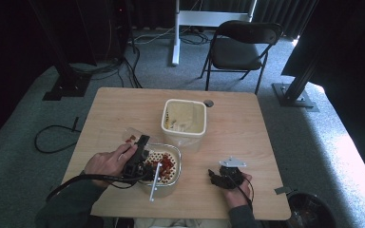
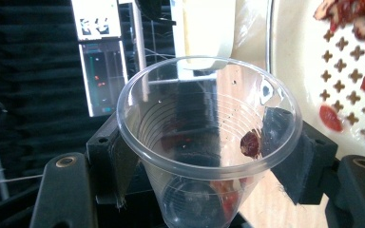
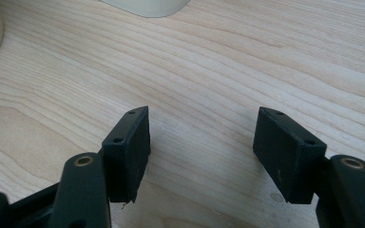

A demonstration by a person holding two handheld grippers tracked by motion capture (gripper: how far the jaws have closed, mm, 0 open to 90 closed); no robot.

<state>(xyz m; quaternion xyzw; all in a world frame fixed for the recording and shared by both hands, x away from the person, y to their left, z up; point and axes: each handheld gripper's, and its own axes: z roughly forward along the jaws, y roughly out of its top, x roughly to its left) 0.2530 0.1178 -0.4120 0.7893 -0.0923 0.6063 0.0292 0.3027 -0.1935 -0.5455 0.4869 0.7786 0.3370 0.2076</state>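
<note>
My left gripper (image 1: 140, 142) (image 2: 204, 156) is shut on a clear plastic cup (image 2: 171, 118), tipped on its side with its mouth toward the camera. A dark red piece (image 2: 250, 144) clings to the cup's inner wall, and a few red bits lie near its bottom. Just right of the cup sits a white perforated strainer (image 1: 173, 161) (image 2: 342, 71) holding several red pieces. A pale handle (image 1: 154, 185) sticks out of it toward the near edge. My right gripper (image 1: 217, 176) (image 3: 202, 142) rests low over bare wood at the near right, open with nothing between its jaws.
An open cream tub (image 1: 184, 118) (image 2: 209, 28) stands beyond the strainer at the middle of the wooden table (image 1: 247, 133). A folding chair (image 1: 242, 45) stands behind the table. A black bin (image 1: 311, 211) sits on the floor at the near right, with cables on the left.
</note>
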